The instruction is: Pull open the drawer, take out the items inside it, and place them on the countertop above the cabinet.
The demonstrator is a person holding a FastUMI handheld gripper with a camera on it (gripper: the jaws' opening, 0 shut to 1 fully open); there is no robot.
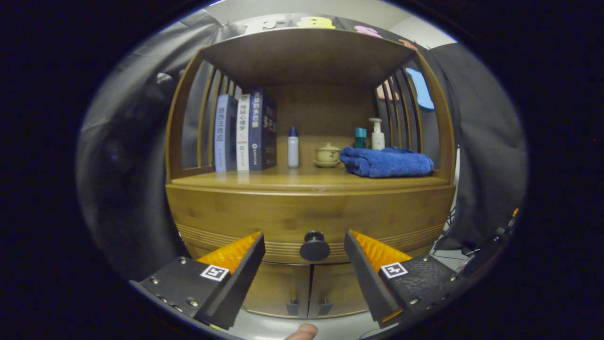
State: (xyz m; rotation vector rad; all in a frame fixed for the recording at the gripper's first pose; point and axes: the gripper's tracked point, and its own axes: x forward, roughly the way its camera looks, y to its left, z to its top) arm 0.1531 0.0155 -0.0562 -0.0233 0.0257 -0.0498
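Two fingers of the gripper (pixel 304 257) stand spread wide apart, holding nothing, with the drawer's round dark knob (pixel 314 246) between them and a little beyond their tips. The drawer (pixel 309 219) is shut, its wooden front flush under the countertop (pixel 264 181). On the countertop stand three books (pixel 245 132), a small white bottle with a blue cap (pixel 293 147), a lidded teacup (pixel 328 155), a folded blue towel (pixel 386 162), and behind it a teal bottle (pixel 360 137) and a pump bottle (pixel 377 134). Below the drawer are two cabinet doors (pixel 309 290). A fingertip (pixel 302 332) shows below them.
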